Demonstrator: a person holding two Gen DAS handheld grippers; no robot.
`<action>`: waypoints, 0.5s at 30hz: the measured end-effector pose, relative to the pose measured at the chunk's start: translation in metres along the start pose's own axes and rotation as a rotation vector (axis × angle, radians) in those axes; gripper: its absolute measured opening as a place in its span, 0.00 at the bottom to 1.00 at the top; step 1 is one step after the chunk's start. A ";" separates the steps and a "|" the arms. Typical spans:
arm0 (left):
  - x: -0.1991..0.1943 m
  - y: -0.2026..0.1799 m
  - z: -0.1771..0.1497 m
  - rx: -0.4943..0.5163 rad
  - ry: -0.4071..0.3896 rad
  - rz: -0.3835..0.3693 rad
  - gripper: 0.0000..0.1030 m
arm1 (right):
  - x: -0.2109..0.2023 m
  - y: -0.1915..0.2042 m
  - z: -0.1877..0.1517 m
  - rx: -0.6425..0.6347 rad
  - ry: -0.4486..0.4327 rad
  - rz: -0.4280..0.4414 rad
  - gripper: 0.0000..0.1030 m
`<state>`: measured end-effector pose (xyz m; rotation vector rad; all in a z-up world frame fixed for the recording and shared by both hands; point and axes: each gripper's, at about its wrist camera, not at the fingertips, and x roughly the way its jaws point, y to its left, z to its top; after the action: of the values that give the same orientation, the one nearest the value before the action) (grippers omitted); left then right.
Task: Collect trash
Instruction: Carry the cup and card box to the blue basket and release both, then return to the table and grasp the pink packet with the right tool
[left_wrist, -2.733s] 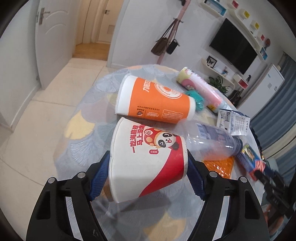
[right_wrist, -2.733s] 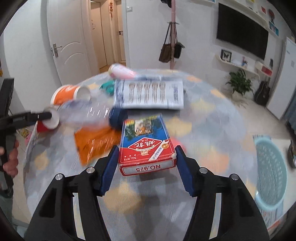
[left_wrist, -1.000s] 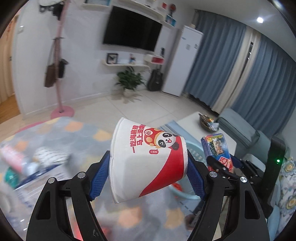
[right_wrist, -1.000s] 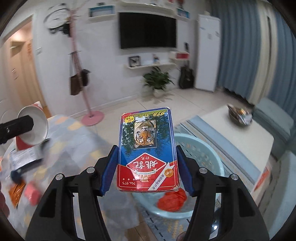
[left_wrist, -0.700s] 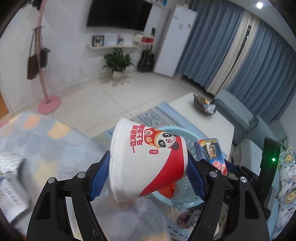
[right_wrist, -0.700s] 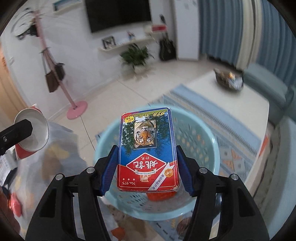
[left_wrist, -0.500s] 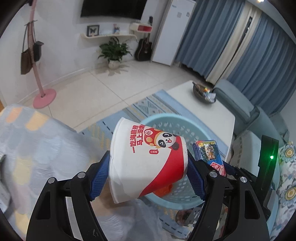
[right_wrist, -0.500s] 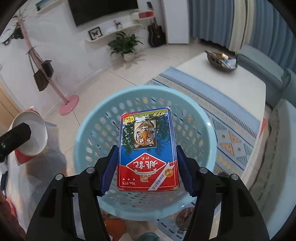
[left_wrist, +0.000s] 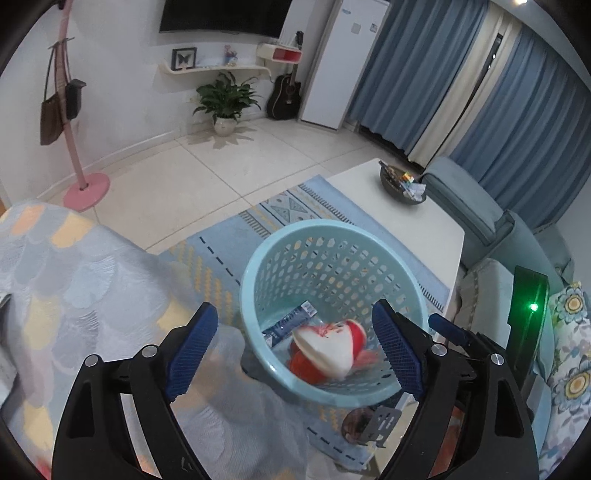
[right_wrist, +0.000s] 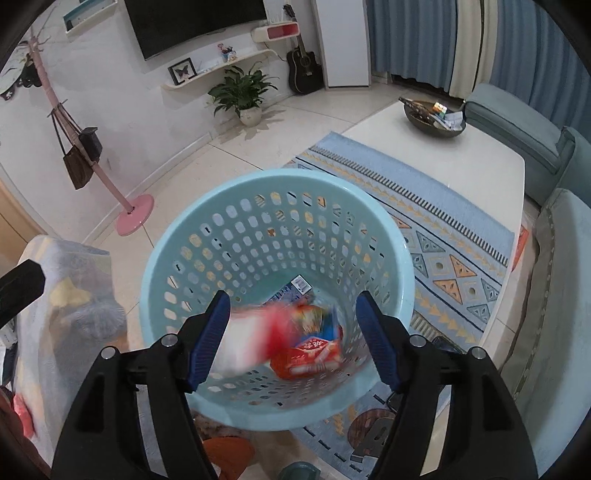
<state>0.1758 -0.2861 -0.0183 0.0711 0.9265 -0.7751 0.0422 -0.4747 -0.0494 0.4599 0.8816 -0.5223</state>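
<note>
paper cup (right_wrist: 255, 339) motion-blurred in basket (right_wrist: 184, 266), card box (right_wrist: 314, 347) smeared beside it

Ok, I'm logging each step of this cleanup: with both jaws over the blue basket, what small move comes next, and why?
Probably lift both grippers back toward the table with the patterned cloth. The left gripper and right gripper have jaws opening with nothing clamped, and the white-and-red paper cup and red-and-blue card box already lie inside the light blue perforated plastic basket.
</note>
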 end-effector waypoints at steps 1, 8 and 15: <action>-0.006 0.000 -0.001 -0.003 -0.009 0.000 0.81 | -0.004 0.002 0.000 -0.005 -0.006 0.005 0.65; -0.058 0.010 -0.014 -0.023 -0.099 0.010 0.81 | -0.045 0.035 -0.004 -0.081 -0.076 0.068 0.65; -0.121 0.049 -0.044 -0.077 -0.166 0.051 0.81 | -0.095 0.097 -0.021 -0.211 -0.158 0.189 0.65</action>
<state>0.1328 -0.1654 0.0309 -0.0363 0.7931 -0.6871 0.0380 -0.3637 0.0322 0.3009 0.7232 -0.2843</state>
